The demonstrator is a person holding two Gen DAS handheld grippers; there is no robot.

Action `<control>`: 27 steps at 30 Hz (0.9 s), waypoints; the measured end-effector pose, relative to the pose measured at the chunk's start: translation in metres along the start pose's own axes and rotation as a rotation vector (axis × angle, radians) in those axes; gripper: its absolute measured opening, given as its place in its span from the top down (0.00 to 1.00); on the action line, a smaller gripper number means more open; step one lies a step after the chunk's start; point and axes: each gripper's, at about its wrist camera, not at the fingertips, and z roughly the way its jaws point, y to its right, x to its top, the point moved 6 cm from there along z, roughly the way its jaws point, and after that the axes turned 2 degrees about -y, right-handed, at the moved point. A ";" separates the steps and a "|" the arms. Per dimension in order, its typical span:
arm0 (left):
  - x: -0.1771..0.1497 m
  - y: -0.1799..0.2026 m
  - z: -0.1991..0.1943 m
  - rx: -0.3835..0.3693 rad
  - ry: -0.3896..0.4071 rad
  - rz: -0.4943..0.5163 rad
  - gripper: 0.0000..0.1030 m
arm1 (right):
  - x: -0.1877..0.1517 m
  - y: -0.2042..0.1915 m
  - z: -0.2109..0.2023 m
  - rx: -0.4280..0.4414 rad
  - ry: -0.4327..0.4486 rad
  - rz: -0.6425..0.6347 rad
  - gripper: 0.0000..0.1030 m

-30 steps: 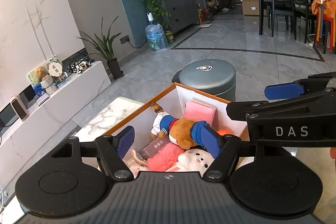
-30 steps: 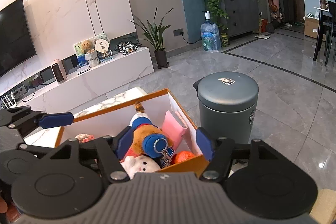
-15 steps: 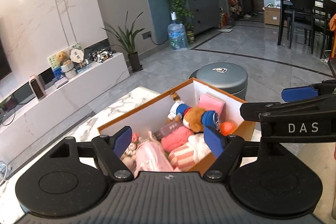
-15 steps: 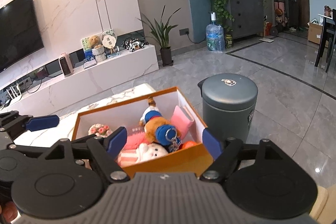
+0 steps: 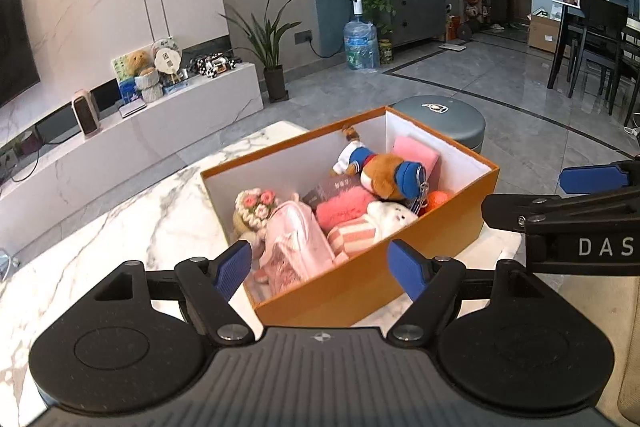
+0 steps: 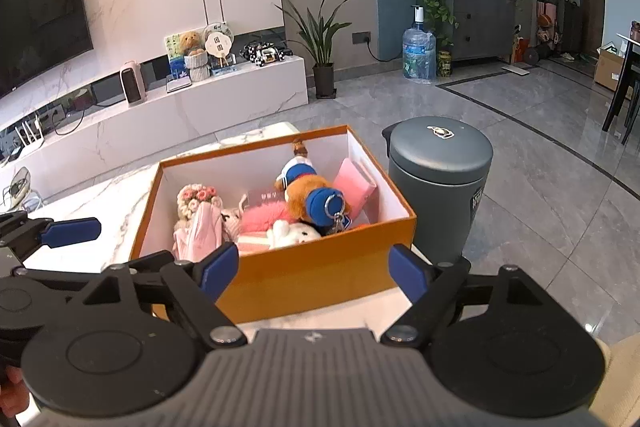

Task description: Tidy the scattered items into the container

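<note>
An orange box [image 5: 444, 227] [image 6: 320, 271] with a white inside stands on the marble table [image 5: 132, 227]. It holds several soft items: a brown plush dog in blue [image 5: 384, 171] [image 6: 316, 191], a white plush [image 5: 390, 215], a pink fluffy item [image 5: 340, 207], a pink pouch [image 5: 294, 243] and a flower doll [image 5: 256, 205]. My left gripper [image 5: 320, 269] is open and empty, just in front of the box. My right gripper [image 6: 314, 269] is open and empty at the box's near wall.
A grey lidded bin [image 6: 438, 183] stands on the floor right behind the box. A white TV bench [image 6: 180, 111] with ornaments runs along the left wall. Dining chairs [image 5: 600, 43] stand far right. The right gripper's finger shows in the left wrist view [image 5: 592, 179].
Both grippers have pulled back and up from the box, which now shows whole. Both stay open and empty.
</note>
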 end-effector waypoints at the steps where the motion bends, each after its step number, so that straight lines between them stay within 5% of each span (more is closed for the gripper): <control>1: -0.002 -0.001 -0.001 0.001 -0.002 -0.004 0.14 | -0.001 -0.001 -0.001 -0.002 -0.002 -0.004 0.18; 11: -0.008 -0.016 -0.008 -0.019 -0.020 -0.103 0.15 | -0.011 -0.014 -0.005 -0.015 -0.018 -0.053 0.18; 27: -0.009 -0.022 -0.015 0.009 -0.018 -0.124 0.16 | -0.010 -0.029 -0.009 -0.025 -0.007 -0.076 0.18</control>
